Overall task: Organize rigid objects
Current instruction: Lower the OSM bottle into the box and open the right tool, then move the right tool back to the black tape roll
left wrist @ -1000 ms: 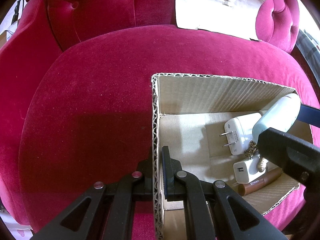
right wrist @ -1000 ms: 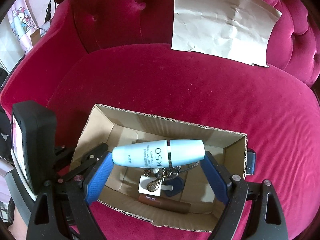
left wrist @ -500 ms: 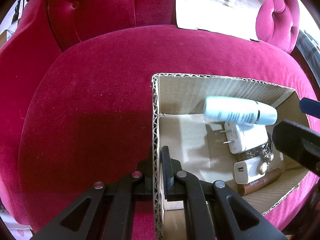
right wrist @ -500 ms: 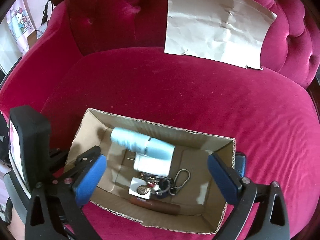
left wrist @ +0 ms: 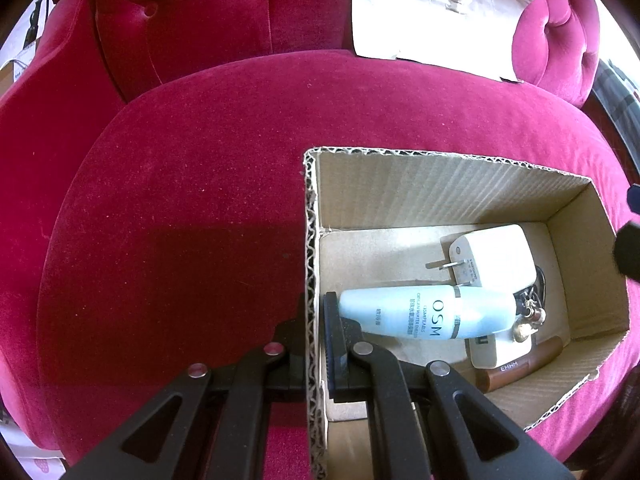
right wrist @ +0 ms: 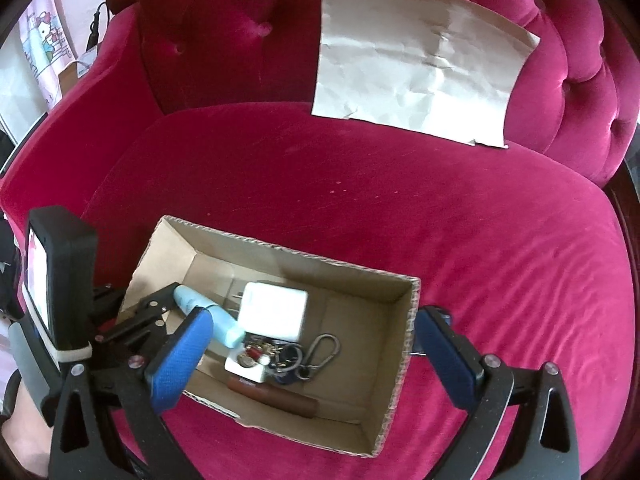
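Observation:
An open cardboard box (left wrist: 452, 196) sits on the red velvet seat. My left gripper (left wrist: 316, 320) is shut on the box's left wall (left wrist: 310, 240), one finger inside and one outside. A pale blue bottle (left wrist: 428, 316) lies on its side in the box, its end against my left inner finger, resting over a white plug charger (left wrist: 492, 256), a small white adapter (left wrist: 496, 350) and a brown tube (left wrist: 520, 368). My right gripper (right wrist: 312, 332) hangs wide open above the box (right wrist: 288, 248), holding nothing. The bottle (right wrist: 204, 312) lies below its left finger (right wrist: 180, 360).
A keyring with a carabiner (right wrist: 320, 350) lies in the box beside the adapter. A creased sheet of brown paper (right wrist: 416, 80) leans on the tufted backrest. The seat cushion (right wrist: 400, 200) stretches behind and to the right of the box.
My right gripper opened and let go of the blue bottle, which dropped into the box and rolled toward the left wall. The right gripper then lifted and drew back. My left gripper stayed put.

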Demonstrator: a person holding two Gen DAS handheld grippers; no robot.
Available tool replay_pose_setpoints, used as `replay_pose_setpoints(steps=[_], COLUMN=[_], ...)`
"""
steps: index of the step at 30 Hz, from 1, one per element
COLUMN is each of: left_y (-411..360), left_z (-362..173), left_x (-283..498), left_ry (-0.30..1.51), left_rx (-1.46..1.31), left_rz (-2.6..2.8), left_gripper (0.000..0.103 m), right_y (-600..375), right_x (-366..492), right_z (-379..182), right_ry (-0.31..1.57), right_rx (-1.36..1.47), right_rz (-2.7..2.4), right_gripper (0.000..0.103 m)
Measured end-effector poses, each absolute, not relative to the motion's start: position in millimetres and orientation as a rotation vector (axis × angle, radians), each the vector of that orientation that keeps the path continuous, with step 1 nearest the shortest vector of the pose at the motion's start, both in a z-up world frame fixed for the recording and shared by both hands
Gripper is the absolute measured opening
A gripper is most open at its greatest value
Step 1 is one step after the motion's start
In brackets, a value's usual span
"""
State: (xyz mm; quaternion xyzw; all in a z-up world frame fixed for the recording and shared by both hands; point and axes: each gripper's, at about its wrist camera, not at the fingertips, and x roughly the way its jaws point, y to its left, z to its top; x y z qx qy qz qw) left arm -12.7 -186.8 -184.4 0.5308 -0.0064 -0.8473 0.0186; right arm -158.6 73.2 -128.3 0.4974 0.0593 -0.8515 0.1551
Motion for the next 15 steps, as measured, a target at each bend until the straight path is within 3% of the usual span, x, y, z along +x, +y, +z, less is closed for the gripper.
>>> replay_pose_setpoints(steps=[15], left_y=[-187.4], left_z=[-181.7], left_x=[-7.2], left_ry=[-0.023], left_rx=[1.646], left_rz=[-2.631], left_gripper=[0.005], right_y=[151.0], right_x=[-166.4], right_z=[-126.1], right_ry=[0.165], right_rx=[1.430], right_rz=[-2.532], right_gripper=[0.103])
